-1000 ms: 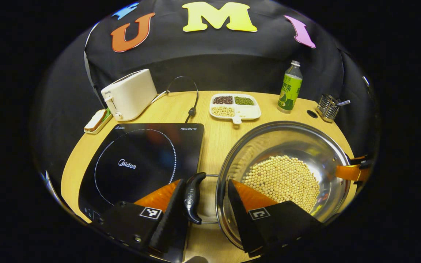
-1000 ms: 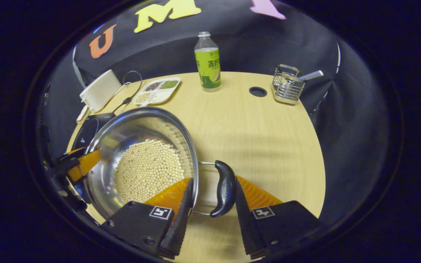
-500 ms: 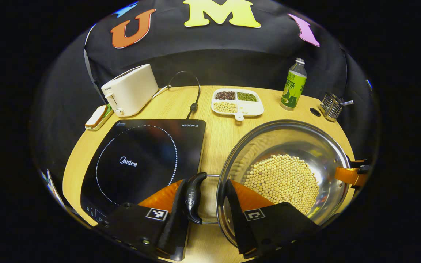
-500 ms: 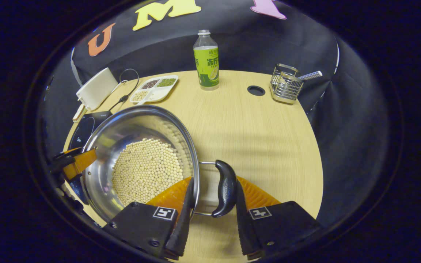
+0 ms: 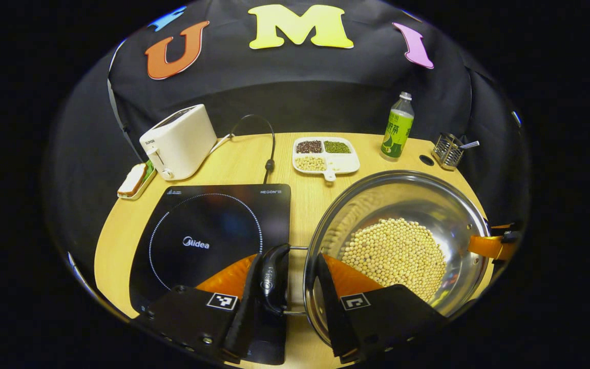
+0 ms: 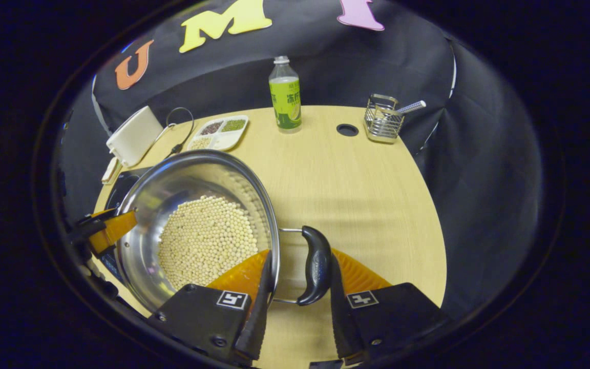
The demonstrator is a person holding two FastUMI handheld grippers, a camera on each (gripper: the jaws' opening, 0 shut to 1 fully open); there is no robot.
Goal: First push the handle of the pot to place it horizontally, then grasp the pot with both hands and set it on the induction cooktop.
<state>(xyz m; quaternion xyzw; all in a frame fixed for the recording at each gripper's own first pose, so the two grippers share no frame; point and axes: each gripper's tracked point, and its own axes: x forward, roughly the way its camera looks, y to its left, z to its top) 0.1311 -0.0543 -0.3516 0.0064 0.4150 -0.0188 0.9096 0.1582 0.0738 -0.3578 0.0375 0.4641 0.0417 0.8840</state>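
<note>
Both handles straddled now. Left tongs (image 5: pixel 285 287) narrowed about the pot's left handle (image 5: pixel 273 279), outer finger against the grip, inner finger inside the rim; whether both truly pinch, cannot tell. Right tongs (image 6: pixel 297 287) set likewise on the right handle (image 6: pixel 315 266). Pot (image 5: pixel 418 200), full of pale beans (image 5: pixel 397 253), at 1 o'clock from the left tongs, apparently low over the table (image 6: pixel 346 179). Induction cooktop (image 5: pixel 208 236) at 11 o'clock, just beside the left handle — so carry goes leftward, left tongs nearer.
</note>
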